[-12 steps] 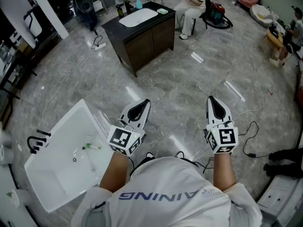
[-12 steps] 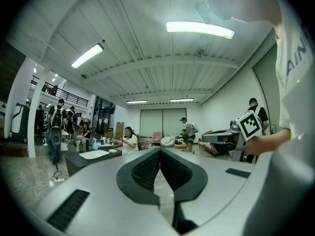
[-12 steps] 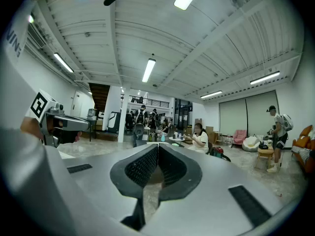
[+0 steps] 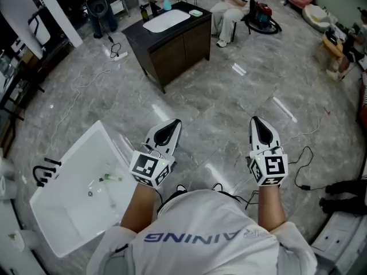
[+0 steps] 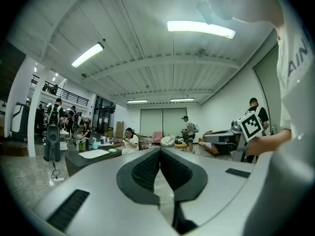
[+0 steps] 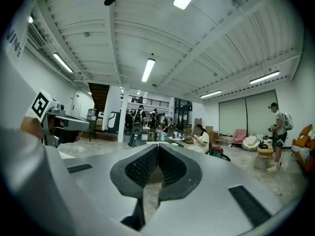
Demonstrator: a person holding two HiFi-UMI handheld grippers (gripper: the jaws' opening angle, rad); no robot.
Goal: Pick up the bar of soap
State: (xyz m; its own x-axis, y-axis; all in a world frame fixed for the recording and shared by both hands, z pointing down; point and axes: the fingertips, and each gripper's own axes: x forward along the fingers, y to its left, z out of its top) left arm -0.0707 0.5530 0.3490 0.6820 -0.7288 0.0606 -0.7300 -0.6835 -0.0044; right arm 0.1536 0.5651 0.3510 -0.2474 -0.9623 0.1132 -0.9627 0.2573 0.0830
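The bar of soap (image 4: 196, 13) is a small pale-green block on a dark cabinet (image 4: 178, 44) far ahead across the floor, beside a white inset basin (image 4: 166, 20). The left gripper view also catches the soap (image 5: 112, 150), far off to the left. My left gripper (image 4: 170, 125) and right gripper (image 4: 256, 121) are held side by side at waist height over the marble floor, pointing toward the cabinet. Both are shut with nothing between the jaws, as their own views confirm (image 5: 160, 149) (image 6: 158, 145).
A white sink unit (image 4: 54, 211) stands close at my left, with a green-handled item (image 4: 112, 178) lying in it. Cables (image 4: 301, 171) trail over the floor at my right and near the cabinet. A seated person (image 4: 232, 4) is behind the cabinet. Bottles (image 4: 167, 4) stand on its top.
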